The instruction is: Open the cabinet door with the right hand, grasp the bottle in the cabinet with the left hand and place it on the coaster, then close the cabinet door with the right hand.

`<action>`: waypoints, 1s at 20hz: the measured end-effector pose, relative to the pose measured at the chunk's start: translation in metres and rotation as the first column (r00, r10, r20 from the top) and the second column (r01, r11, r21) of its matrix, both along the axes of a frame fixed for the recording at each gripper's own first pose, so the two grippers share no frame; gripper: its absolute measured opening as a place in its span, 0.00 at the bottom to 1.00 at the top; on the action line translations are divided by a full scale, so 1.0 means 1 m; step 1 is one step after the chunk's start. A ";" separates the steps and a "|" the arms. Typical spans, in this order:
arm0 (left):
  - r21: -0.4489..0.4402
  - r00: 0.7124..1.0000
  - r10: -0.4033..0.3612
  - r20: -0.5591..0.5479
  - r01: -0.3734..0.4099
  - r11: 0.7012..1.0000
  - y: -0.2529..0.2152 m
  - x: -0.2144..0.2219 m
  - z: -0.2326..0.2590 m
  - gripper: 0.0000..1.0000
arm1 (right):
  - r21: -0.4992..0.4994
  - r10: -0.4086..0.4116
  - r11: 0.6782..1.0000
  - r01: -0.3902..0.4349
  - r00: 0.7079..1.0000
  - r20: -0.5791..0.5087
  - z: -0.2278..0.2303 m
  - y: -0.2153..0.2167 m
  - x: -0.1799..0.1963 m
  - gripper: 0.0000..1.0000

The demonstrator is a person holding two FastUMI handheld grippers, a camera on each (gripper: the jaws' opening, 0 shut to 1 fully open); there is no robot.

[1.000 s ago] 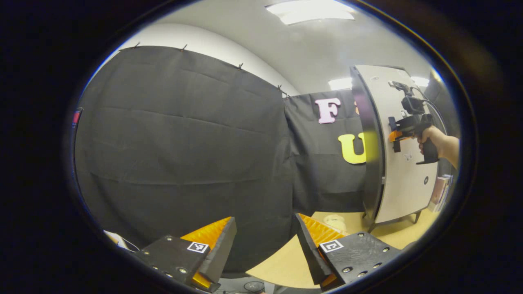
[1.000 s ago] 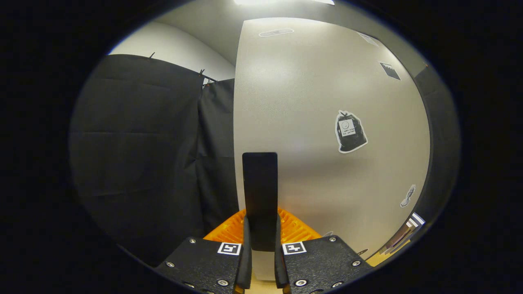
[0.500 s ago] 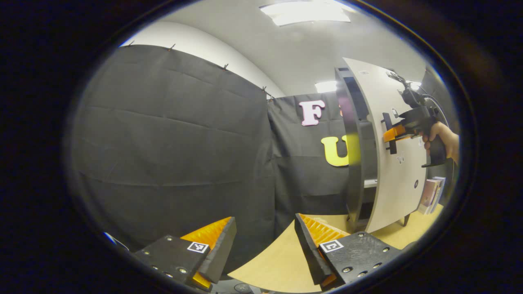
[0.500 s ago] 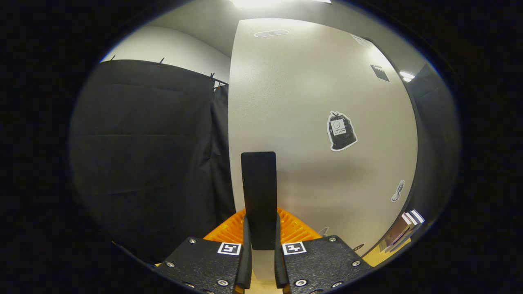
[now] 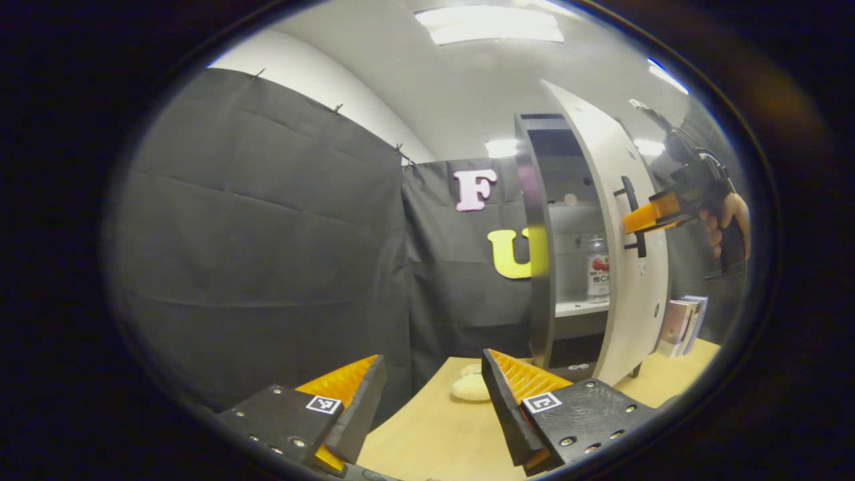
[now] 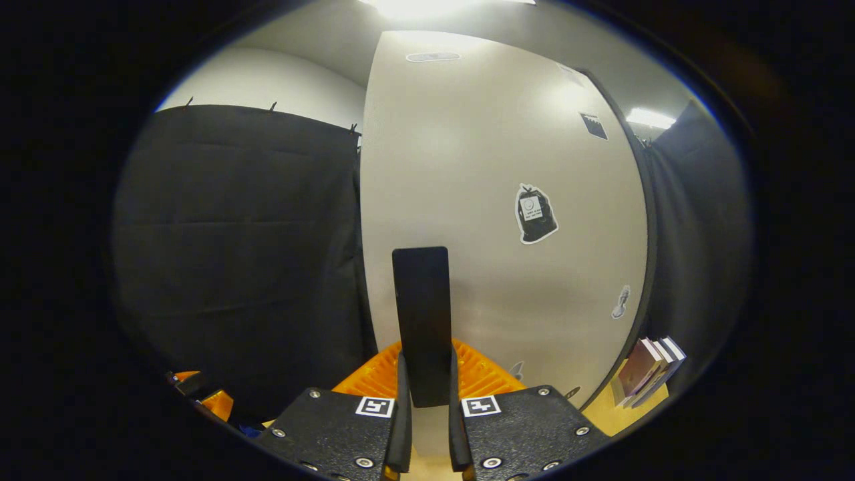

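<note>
Left gripper view, near field: left hand-held gripper sits low, its two fingers spread wide with nothing between them, over the near edge of the light wooden desk. A pale, rounded object lies on the desk just past the fingertips; too blurred to identify.

Mid field: cabinet stands on the desk with its door swung partly open, edge toward the camera. Inside, the bottle stands upright on a shelf, clear body with a red-marked label, partly cut off by the door's edge. A few books stand just beyond the door, on the desk.

On the door's outer face, the right hand-held gripper is pinched on the dark vertical handle; a hand holds its grip.

Right gripper view, near field: right hand-held gripper, both fingers pressed against the handle, which rises upright between them. Behind it the pale door face carries a dark bag-shaped sticker and a smaller sticker lower right. Books lean at lower right. Part of the left hand-held gripper shows at lower left.

Far field: black cloth wall, white wall above, ceiling light.
</note>
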State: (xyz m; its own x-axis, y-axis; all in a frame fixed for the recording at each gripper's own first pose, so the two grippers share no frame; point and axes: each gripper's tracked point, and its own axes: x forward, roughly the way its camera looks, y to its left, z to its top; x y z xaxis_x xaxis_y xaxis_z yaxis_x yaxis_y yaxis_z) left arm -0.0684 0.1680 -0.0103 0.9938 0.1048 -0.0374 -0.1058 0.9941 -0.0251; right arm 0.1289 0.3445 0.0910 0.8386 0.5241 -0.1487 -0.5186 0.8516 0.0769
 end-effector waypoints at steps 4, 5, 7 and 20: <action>-0.012 0.999 -0.046 0.008 0.046 0.999 -0.029 0.010 0.005 0.78 | 0.000 0.009 1.000 -0.009 1.000 -0.007 0.008 -0.024 -0.020 0.22; -0.018 0.998 -0.057 0.009 0.057 0.998 -0.037 0.012 0.006 0.78 | 0.002 0.011 1.000 -0.011 1.000 -0.008 0.009 -0.030 -0.025 0.22; -0.024 0.996 -0.083 0.015 0.083 0.996 -0.055 0.015 0.010 0.84 | 0.007 0.013 1.000 -0.013 1.000 -0.002 0.012 -0.043 -0.032 0.22; -0.036 0.975 -0.221 0.027 0.222 0.974 -0.162 0.023 0.025 0.87 | 0.018 -0.029 0.999 0.029 0.999 0.013 0.017 -0.113 -0.056 0.22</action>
